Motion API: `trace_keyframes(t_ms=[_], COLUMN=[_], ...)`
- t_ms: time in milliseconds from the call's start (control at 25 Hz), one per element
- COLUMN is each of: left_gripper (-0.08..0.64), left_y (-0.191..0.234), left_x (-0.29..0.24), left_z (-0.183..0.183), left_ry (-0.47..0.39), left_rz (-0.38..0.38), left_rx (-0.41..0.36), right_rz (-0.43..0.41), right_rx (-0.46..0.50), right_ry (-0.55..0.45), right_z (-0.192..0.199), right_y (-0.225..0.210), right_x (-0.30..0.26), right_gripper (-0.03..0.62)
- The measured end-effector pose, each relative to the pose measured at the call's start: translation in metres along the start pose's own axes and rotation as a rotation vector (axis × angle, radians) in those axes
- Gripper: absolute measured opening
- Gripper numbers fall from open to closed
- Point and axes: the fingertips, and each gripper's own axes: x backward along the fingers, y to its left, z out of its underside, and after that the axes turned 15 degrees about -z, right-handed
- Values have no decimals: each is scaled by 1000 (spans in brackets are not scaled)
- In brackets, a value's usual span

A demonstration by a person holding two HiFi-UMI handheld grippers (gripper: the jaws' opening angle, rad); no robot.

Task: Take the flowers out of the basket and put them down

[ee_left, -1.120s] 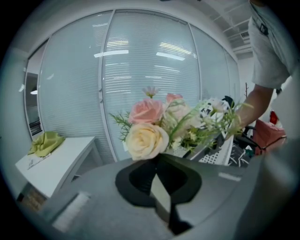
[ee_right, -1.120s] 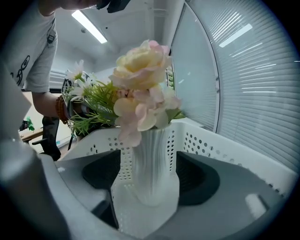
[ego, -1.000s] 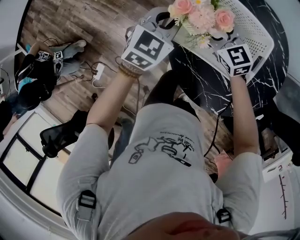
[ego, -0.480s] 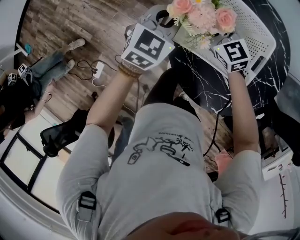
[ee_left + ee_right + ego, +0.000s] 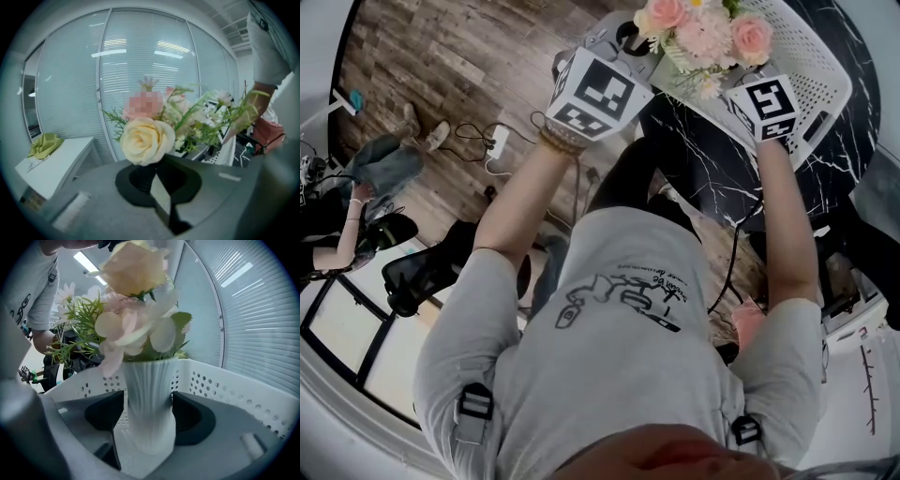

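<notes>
Mid-grasp, by the look of the right gripper (image 5: 148,420): just closed in from its widest onto the white ribbed, ceramic-looking vase (image 5: 149,380), pads meeting both flanks, so spread wide round a wide thing. Firm up only a little more: treat the ribbed surface as slick and the body as tapered, pinch at the waist and not on the bulge below, and keep the pads square to the ribs. Find the vase upright inside the white perforated plastic basket (image 5: 817,66) on the black marble-veined table (image 5: 703,159), carrying the bunch of pink, cream and white flowers (image 5: 703,33) well above the rim. Lift straight up until the base clears the basket wall, then carry sideways and set down on bare tabletop. Avoid tilting early, for fear of catching the base on the wall or swinging the top-heavy bunch. Go slowly at the start, watching for any slip between the pads. As for the left gripper (image 5: 158,187) — narrow, jaws drawn almost together with nothing clearly between them, poised just beside the blooms with a cream rose (image 5: 146,140) right ahead of its tips. Use it, if at all, to steady the basket's near edge against riding up with the vase, and keep it out of the petals.
</notes>
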Motion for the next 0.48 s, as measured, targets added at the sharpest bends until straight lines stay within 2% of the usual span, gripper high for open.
trace_keyframes(t_ms=[120,480], left_gripper=[3,3], left_y=[-2,-2], left_x=[1,-1], left_z=[-1,-3], left_ry=[0,1], left_rz=[2,10], left_rx=[-4,-9], right_rz=[11,10], right_rx=[4,1], right_ry=[-5,-13], right_z=[0,-2], right_y=[-1,-3], right_x=[3,4], right_gripper=[304,298])
